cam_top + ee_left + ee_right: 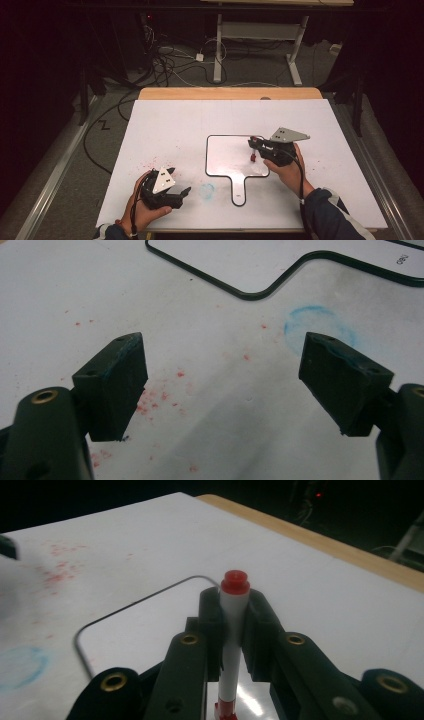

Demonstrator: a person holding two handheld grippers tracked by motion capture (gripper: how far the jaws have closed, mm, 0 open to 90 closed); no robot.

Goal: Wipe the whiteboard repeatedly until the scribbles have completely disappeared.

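A: What is the right gripper point(256, 148) holding?

B: A marker point(233, 645), white barrel with a red cap. Its 2 jaws are clamped on the barrel roughly mid-length, and the marker stands close to upright, with its far end down over the small whiteboard point(220, 150) that lies on the surface point(165, 125).

A: How will it handle?

B: I judge it light and stiff, a hard plastic tube that will not bend or crush under the pads. The barrel is smooth and round, so it may twist or slide if pressed sideways against the board.

A: So is mid-barrel the right place to hold it?

B: It seems sound. A grip nearer the lower end would likely steady it more, but would hide the end from view.

A: And the left gripper point(222, 375)?

B: Its jaws stand well apart with nothing between them. It sits low near the front edge of the surface, left of the whiteboard's handle, beside a smudged blue ring point(320, 327) and some red specks point(160, 397).

A: Could the board shift?

B: Possibly; it looks thin and light, and nothing pins it down.
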